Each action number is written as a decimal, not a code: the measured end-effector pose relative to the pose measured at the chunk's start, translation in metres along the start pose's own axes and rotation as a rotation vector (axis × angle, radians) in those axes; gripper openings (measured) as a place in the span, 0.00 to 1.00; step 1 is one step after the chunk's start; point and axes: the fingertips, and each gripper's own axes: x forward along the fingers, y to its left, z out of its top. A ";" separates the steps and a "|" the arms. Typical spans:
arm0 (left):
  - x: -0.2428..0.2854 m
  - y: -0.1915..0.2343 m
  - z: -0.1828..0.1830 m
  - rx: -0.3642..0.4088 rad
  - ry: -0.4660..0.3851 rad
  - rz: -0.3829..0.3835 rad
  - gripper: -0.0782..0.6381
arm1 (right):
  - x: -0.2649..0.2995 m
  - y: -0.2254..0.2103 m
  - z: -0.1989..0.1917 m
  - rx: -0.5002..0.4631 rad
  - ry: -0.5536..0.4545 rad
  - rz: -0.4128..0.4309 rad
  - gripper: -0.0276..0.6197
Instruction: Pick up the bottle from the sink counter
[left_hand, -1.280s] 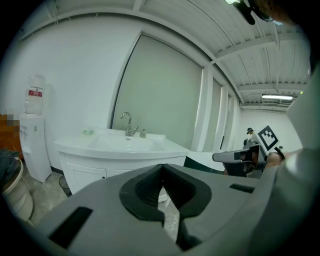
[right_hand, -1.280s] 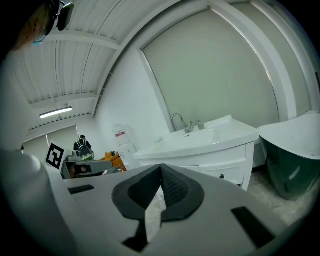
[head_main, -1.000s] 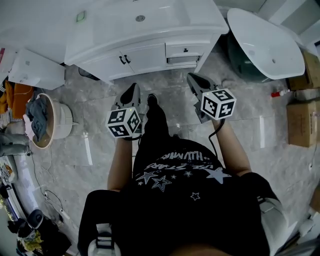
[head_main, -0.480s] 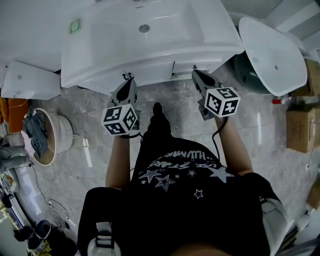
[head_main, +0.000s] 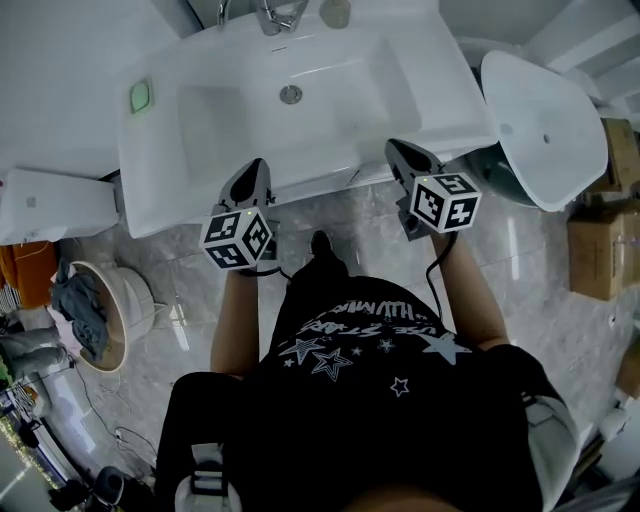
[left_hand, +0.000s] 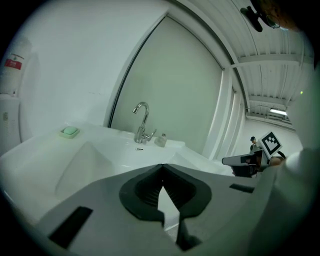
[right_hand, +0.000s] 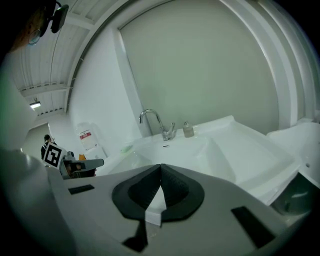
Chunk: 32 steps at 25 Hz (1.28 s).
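The small clear bottle (head_main: 335, 12) stands at the back of the white sink counter (head_main: 440, 90), just right of the chrome faucet (head_main: 270, 15). It also shows in the left gripper view (left_hand: 160, 140) and the right gripper view (right_hand: 188, 130), far beyond the jaws. My left gripper (head_main: 258, 170) hangs at the counter's front edge, shut and empty (left_hand: 162, 167). My right gripper (head_main: 396, 150) is at the front edge too, further right, shut with nothing in it (right_hand: 161, 167). The whole basin lies between both grippers and the bottle.
A green soap dish (head_main: 140, 97) sits on the counter's left side. A drain (head_main: 290, 94) marks the basin's middle. A white tub (head_main: 545, 100) stands to the right, with cardboard boxes (head_main: 600, 240) beyond. A basket of clothes (head_main: 95, 310) is on the floor at left.
The person has stepped up to the sink. Both grippers rose from in front of the cabinet doors to the counter's front edge. The faucet and bottle came into view.
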 end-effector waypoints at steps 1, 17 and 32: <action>0.007 0.006 0.002 -0.003 0.007 -0.009 0.12 | 0.010 0.001 0.005 0.002 0.000 -0.005 0.05; 0.087 0.010 0.028 -0.019 0.052 -0.122 0.12 | 0.075 -0.030 0.037 0.044 0.013 -0.064 0.05; 0.183 -0.033 0.065 0.021 0.019 -0.038 0.12 | 0.124 -0.114 0.098 0.016 -0.004 0.075 0.05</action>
